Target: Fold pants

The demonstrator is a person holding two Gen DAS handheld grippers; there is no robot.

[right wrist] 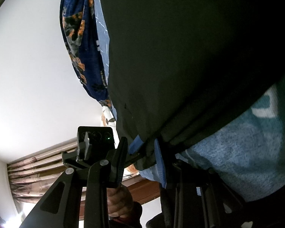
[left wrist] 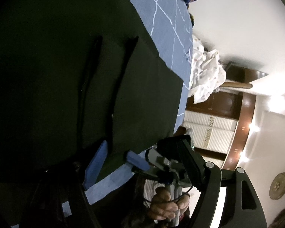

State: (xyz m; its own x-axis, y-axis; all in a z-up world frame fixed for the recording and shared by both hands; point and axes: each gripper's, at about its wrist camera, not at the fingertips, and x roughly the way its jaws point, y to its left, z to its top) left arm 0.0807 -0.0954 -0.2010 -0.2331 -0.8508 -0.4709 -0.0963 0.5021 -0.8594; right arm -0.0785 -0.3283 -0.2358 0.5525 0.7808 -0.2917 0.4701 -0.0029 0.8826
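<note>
Dark pants (left wrist: 70, 79) are being spread flat on blue bedsheet (left wrist: 169, 24), long axis running fwd from both claws. Near edge is being pinched by left gripper (left wrist: 115, 161) & right gripper (right wrist: 148, 152), both clenched on fabric, side by side; fold judged away from holder.

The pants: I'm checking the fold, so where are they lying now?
The black pants lie spread on the blue bedsheet, filling the left of the left wrist view; both tongs grip their near edge.
</note>
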